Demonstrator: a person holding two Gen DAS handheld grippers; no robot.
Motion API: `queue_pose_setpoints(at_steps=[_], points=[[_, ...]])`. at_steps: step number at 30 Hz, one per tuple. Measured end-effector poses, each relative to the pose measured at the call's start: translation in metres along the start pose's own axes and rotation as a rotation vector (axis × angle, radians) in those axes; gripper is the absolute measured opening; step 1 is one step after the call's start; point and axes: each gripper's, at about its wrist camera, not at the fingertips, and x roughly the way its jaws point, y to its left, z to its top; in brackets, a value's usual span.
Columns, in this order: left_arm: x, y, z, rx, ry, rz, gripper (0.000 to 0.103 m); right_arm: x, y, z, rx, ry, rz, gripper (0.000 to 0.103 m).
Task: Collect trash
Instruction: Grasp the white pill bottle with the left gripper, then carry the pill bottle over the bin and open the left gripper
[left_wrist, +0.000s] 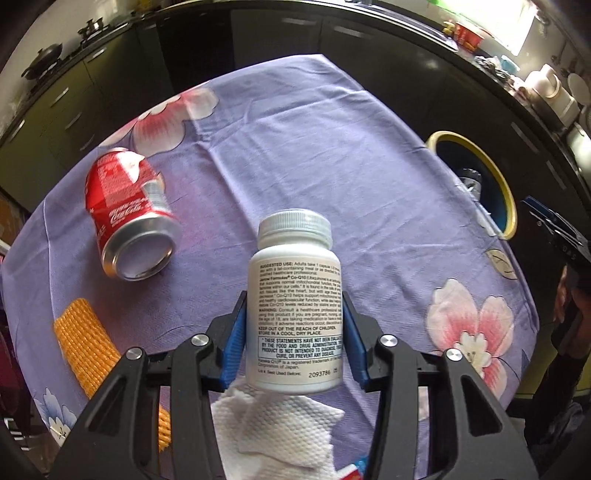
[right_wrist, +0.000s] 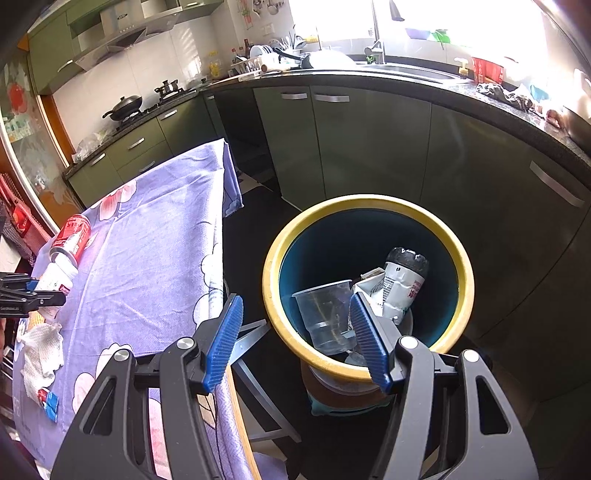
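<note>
So left gripper (left_wrist: 293, 332) pinches supplement bottle (left_wrist: 294, 306) low; could tip out before trash bin (right_wrist: 369, 280). Right gripper (right_wrist: 295, 336) spread, empty, over bin.

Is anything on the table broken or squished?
Yes. The red aluminium cola can lies tipped on its side on the purple flowered tablecloth, and its wall is dented and crumpled near the top. Nothing has spilled from it that I can see.
</note>
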Motion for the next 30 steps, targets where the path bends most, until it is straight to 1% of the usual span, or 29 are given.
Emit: queue_pose_setpoints(at_steps=[6,8,11,15,18,20,24,26,28,30], points=[[-0.019,-0.055,0.012,0.116,-0.045,-0.069,0.045,-0.015,-0.016,-0.002,0.037,-0.030,-0.020,0.060],[-0.023,-0.083,0.023,0.171,-0.058,-0.106,0.045,-0.020,-0.025,-0.004,0.052,-0.040,-0.030,0.060],[-0.022,-0.121,0.040,0.245,-0.069,-0.139,0.045,-0.026,-0.040,-0.008,0.077,-0.050,-0.043,0.060],[-0.005,-0.179,0.072,0.344,-0.064,-0.194,0.045,-0.035,-0.063,-0.014,0.118,-0.065,-0.064,0.060],[0.018,-0.215,0.096,0.385,-0.040,-0.229,0.045,-0.042,-0.080,-0.018,0.150,-0.070,-0.079,0.060],[0.035,-0.236,0.112,0.413,-0.038,-0.225,0.045,-0.046,-0.091,-0.020,0.168,-0.074,-0.093,0.060],[0.065,-0.261,0.143,0.416,-0.060,-0.202,0.046,-0.055,-0.111,-0.026,0.200,-0.078,-0.116,0.060],[0.074,-0.267,0.155,0.411,-0.087,-0.190,0.058,-0.058,-0.117,-0.029,0.213,-0.079,-0.122,0.060],[0.074,-0.266,0.159,0.394,-0.105,-0.181,0.061,-0.060,-0.121,-0.031,0.220,-0.078,-0.123,0.060],[0.069,-0.261,0.159,0.375,-0.103,-0.201,0.061,-0.060,-0.123,-0.032,0.222,-0.077,-0.119,0.060]])
